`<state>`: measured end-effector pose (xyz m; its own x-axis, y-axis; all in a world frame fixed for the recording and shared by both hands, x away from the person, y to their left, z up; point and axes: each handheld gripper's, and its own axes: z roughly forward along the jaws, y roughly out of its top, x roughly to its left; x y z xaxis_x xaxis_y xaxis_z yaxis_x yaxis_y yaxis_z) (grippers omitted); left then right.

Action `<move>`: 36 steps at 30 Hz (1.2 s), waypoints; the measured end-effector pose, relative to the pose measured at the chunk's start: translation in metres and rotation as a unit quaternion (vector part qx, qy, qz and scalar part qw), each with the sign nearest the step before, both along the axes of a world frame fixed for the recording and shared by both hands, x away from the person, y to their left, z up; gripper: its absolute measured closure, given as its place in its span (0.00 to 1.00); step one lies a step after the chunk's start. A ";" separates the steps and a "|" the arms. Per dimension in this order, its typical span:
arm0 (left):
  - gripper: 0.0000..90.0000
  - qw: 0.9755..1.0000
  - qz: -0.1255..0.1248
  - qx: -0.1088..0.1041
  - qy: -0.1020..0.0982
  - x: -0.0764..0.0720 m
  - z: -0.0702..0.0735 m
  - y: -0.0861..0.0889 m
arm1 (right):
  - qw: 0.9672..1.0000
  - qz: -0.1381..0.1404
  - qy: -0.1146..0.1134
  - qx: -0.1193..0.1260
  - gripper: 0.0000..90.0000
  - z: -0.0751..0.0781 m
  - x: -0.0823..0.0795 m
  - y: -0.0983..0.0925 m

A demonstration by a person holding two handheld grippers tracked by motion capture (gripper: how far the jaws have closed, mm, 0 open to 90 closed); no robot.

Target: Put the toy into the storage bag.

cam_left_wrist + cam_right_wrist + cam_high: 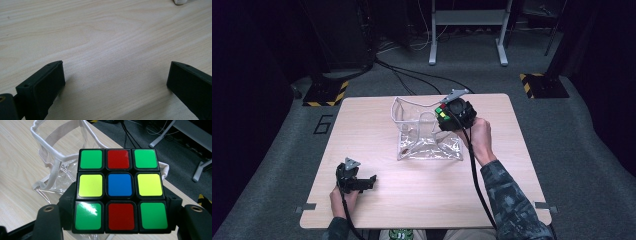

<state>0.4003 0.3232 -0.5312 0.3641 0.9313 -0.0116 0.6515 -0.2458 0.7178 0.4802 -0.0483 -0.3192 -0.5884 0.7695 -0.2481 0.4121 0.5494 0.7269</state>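
Observation:
A puzzle cube (119, 190) with green, red, yellow and blue stickers sits clamped between the black jaws of my right gripper (120, 207). In the high view that gripper (451, 116) hovers over the right rim of a clear plastic bag (422, 131) with white trim, and the cube (441, 113) peeks out at its left side. The bag (53, 162) stands with its mouth up just behind the cube. My left gripper (371, 181) rests low near the table's front left, jaws wide apart (115, 82) with only bare wood between them.
The light wooden table (422, 190) has bare room in front of the bag and to its left. A white object (183, 2) pokes in at the top edge of the left gripper view. Cables and a grey stand (467, 30) lie on the floor beyond the table.

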 end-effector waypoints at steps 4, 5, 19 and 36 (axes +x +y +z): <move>0.02 1.000 0.000 0.000 0.000 0.000 0.000 0.000 | 1.000 -0.002 0.002 -0.001 0.37 -0.001 0.006 0.002; 0.02 1.000 0.000 0.000 0.000 0.000 0.000 0.000 | 1.000 -0.003 0.004 -0.001 0.37 -0.001 0.007 0.002; 0.02 1.000 0.000 0.000 0.000 0.000 0.000 0.000 | 1.000 -0.010 0.026 -0.001 0.37 -0.009 0.027 0.011; 0.02 1.000 0.000 0.000 0.000 0.000 0.000 0.000 | 0.999 -0.022 0.045 -0.008 0.37 -0.022 0.048 0.017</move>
<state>0.4002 0.3232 -0.5312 0.3647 0.9310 -0.0116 0.6511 -0.2461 0.7180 0.5279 -0.0312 -0.3409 -0.5751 0.7914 -0.2071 0.4997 0.5403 0.6770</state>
